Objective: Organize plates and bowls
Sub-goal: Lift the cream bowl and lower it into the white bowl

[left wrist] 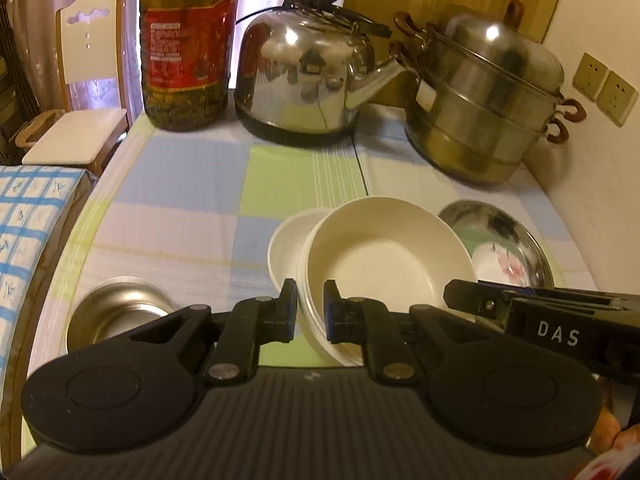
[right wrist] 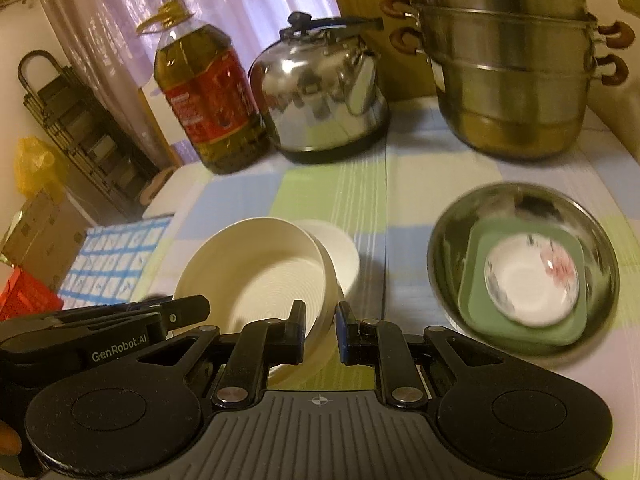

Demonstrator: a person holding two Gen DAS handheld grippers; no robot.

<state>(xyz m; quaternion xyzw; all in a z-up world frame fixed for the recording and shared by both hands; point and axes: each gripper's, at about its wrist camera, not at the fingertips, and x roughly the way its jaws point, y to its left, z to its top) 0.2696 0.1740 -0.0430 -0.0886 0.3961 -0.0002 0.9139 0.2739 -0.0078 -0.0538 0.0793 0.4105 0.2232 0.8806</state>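
**Both grippers clamped on one cream bowl**

My left gripper (left wrist: 310,308) and right gripper (right wrist: 320,330) are each pinched nearly closed on opposite rims of the cream bowl (left wrist: 384,252), tilted above the table's (left wrist: 180,184) middle. A second cream bowl (left wrist: 286,246) sits just behind it; the steel basin (right wrist: 520,204) with dishes sits near the right edge.

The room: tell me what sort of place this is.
Likely a home kitchen or dining corner: a kettle, an oil bottle and a steamer pot stand on a table with a checked cloth.
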